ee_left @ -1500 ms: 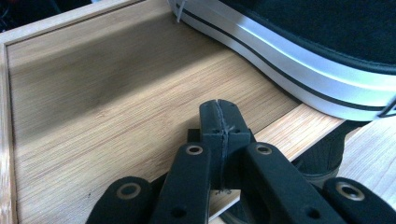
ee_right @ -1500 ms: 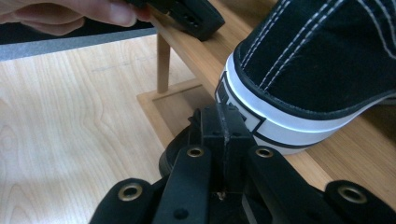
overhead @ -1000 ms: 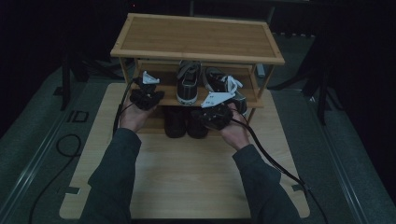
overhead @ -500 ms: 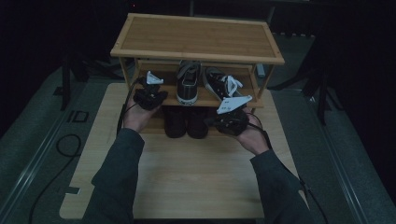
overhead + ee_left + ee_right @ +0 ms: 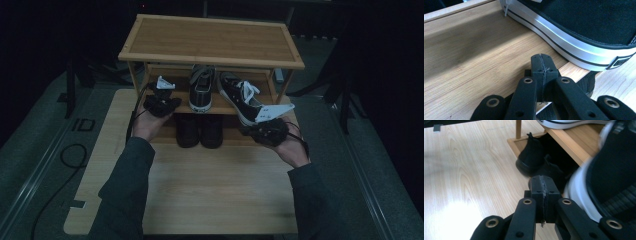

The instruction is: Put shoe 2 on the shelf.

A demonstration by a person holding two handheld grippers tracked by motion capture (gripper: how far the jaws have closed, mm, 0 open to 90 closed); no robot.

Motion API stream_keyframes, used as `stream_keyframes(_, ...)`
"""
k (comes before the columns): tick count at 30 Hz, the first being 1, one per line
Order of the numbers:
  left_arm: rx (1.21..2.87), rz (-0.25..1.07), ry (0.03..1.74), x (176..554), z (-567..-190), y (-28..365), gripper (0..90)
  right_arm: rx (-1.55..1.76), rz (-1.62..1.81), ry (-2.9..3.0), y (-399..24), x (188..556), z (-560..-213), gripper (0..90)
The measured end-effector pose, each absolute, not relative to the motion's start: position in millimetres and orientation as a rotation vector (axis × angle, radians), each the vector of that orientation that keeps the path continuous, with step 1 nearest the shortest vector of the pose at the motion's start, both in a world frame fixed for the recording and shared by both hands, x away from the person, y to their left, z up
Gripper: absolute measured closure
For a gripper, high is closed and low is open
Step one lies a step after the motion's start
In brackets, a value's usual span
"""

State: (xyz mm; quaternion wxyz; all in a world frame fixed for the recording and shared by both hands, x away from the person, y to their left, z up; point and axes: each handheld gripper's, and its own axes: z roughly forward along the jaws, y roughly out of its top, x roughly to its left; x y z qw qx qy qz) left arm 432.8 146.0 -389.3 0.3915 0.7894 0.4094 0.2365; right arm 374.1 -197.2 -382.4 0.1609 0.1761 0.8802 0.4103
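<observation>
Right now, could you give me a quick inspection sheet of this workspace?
Surface: pale wooden board on dark floor, with a wooden rack at its far end.
Job's things: two black-and-white sneakers on the middle shelf, left sneaker straight, right sneaker angled with its end over the shelf edge.
Clutter: pair of black shoes under the shelf.
Grippers: left gripper shut and empty, at the shelf edge; right gripper shut and empty, beside the right sneaker.
Cables: black cable on the floor, left.
Surroundings: dark; stand legs beside the rack.
</observation>
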Motion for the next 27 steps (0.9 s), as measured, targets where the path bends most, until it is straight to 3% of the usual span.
stream_keyframes(7, 2.010, 0.610, 1.047, 436.3, -390.6, 144.7, 90.0, 0.546, 1.188, 2.480, -225.7, 372.7, -377.2, 89.2)
stream_keyframes(27, 2.027, 0.651, 1.032, 434.7, -390.9, 141.4, 90.0, 0.565, 1.172, 2.441, -247.6, 371.1, -371.9, 89.8)
